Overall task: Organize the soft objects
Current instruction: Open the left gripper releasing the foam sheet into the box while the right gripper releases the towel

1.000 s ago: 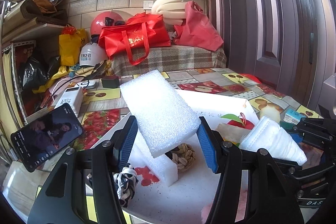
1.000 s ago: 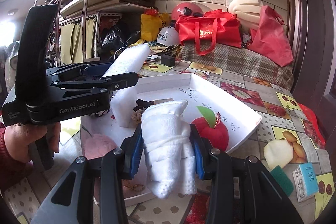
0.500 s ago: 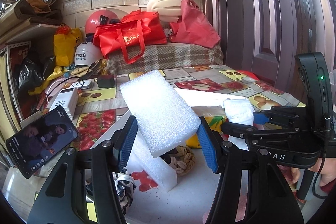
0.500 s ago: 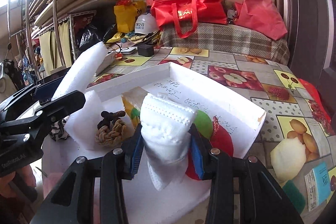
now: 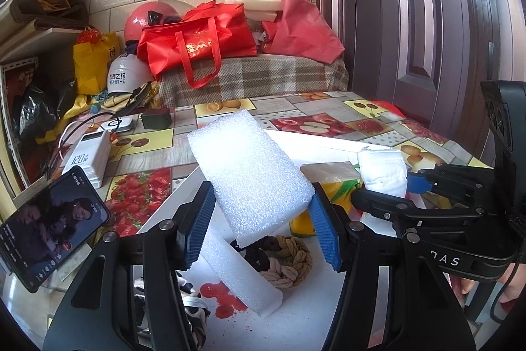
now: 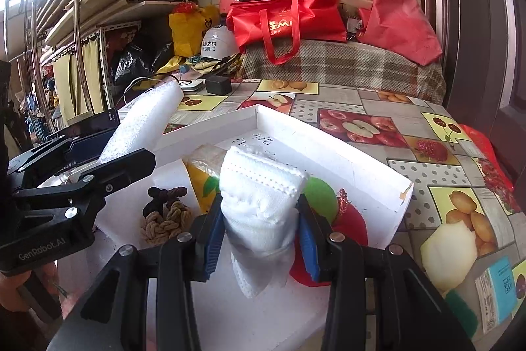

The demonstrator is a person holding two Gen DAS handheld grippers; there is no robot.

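My left gripper point(image 5: 259, 226) is shut on a white foam block point(image 5: 250, 170), held tilted above the white tray point(image 5: 322, 143). My right gripper point(image 6: 259, 239) is shut on a bundle of white face masks point(image 6: 259, 203) over the tray point(image 6: 328, 147); it also shows in the left wrist view point(image 5: 383, 175). In the tray lie a second foam block point(image 5: 240, 275), a knotted rope toy point(image 5: 289, 262), a yellow packet point(image 6: 200, 183), a red apple plush point(image 6: 348, 226) and a black-and-white soft toy point(image 5: 194, 314).
A phone point(image 5: 49, 222) leans at the table's left edge beside a white power bank point(image 5: 87, 157). A black box point(image 5: 156, 118) sits further back. Red bags point(image 5: 197, 45) and helmets lie on the plaid bench. A sponge and a blue packet point(image 6: 496, 288) lie right of the tray.
My right gripper has carried the masks from the tray's near right side inward over the tray, toward the yellow packet. My left gripper keeps the foam block in place.
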